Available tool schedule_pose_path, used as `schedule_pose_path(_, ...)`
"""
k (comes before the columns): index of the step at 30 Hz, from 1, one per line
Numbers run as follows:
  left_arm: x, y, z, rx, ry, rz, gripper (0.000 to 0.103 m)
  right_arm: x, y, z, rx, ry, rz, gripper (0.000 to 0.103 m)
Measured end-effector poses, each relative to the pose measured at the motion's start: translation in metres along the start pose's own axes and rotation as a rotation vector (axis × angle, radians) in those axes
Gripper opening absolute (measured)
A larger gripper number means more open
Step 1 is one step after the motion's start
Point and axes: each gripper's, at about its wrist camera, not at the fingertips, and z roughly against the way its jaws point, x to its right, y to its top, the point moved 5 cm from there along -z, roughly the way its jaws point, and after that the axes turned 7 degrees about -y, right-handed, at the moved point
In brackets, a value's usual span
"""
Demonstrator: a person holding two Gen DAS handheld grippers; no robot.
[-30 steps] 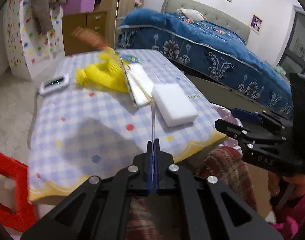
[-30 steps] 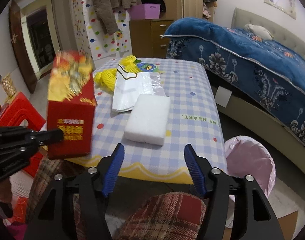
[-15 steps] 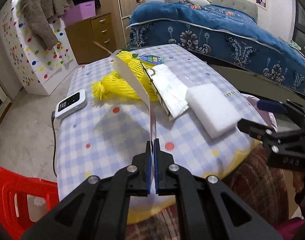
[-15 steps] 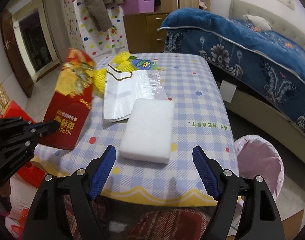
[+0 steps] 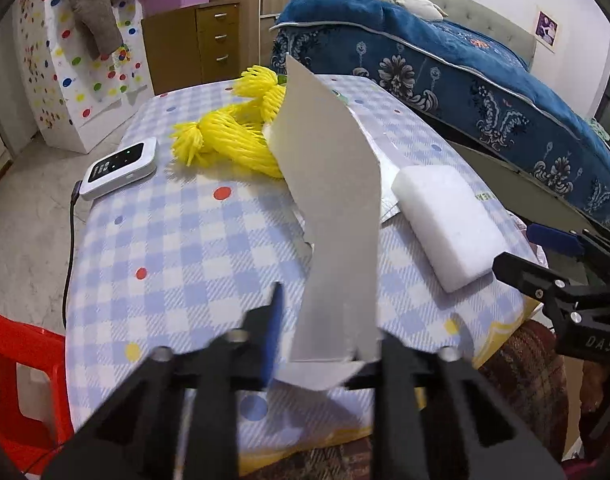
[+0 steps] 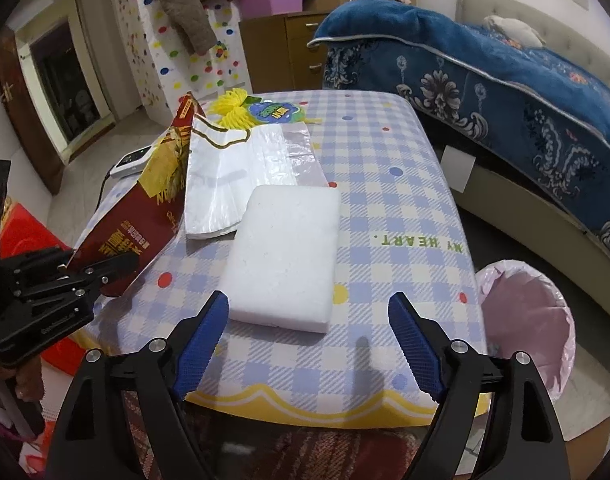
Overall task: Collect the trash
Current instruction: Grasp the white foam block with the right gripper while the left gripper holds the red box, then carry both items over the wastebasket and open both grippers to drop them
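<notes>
Trash is spread over the bench point(image 6: 385, 208), which is covered by a blue-and-white checked cloth with coloured dots. At the far left, a white flat electronic device with a dark cable point(image 5: 121, 168) is seen lying near the bench edge. Next to it, a bundle of yellow foam fruit netting point(image 5: 229, 136) is piled toward the far end. A flattened red and gold cardboard box point(image 6: 145, 208), grey on its inner side, is seen tilted over the near left part of the bench, between the jaws of the left tool point(image 5: 325, 320); these jaws are opening, blurred in the left wrist view, and whether the pads still press the card cannot be told. To the right of the box, a crumpled white and clear plastic bag point(image 6: 241, 168) is laid flat, with a blue-and-green printed label point(image 6: 275, 111) beyond it. A white rectangular foam block point(image 6: 285, 256) rests partly on the bag's near edge. The right tool point(image 6: 309, 344) is held wide apart above the near bench edge, just in front of the block, with nothing gripped. Beside the bench on the right, a bin lined with a pink plastic bag point(image 6: 525, 312) is seen on the floor; its contents cannot be made out.
</notes>
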Motion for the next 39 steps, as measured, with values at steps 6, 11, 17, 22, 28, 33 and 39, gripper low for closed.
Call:
schedule_pose_path(6,-0.003,0.011,0.022,0.118,0.023,-0.003,0.0,-0.012,0.003,-0.008,-0.006,0.005,0.004,0.082)
schedule_pose_path(11,-0.009,0.016,0.041,0.182,0.051,-0.001,0.0,-0.021,0.008,-0.019,-0.027,-0.031,0.022,0.085)
schedule_pose_path(17,-0.013,0.01,0.042,0.167,0.063,0.002,0.0,-0.024,0.007,-0.03,-0.077,-0.064,0.028,0.065)
schedule_pose_path(22,-0.008,0.006,0.052,0.18,0.066,-0.016,0.0,-0.015,0.011,-0.002,0.003,-0.068,0.01,0.061)
schedule_pose_path(28,0.026,0.015,0.066,0.217,0.015,-0.081,0.0,0.023,0.009,0.034,0.06,-0.074,-0.063,0.062)
schedule_pose_path(33,0.077,0.025,0.062,0.217,-0.049,-0.174,0.0,0.054,0.001,0.057,0.093,-0.096,-0.116,0.063)
schedule_pose_path(39,0.15,0.033,0.038,0.19,-0.143,-0.291,0.0,0.101,-0.015,0.073,0.107,-0.17,-0.161,0.064)
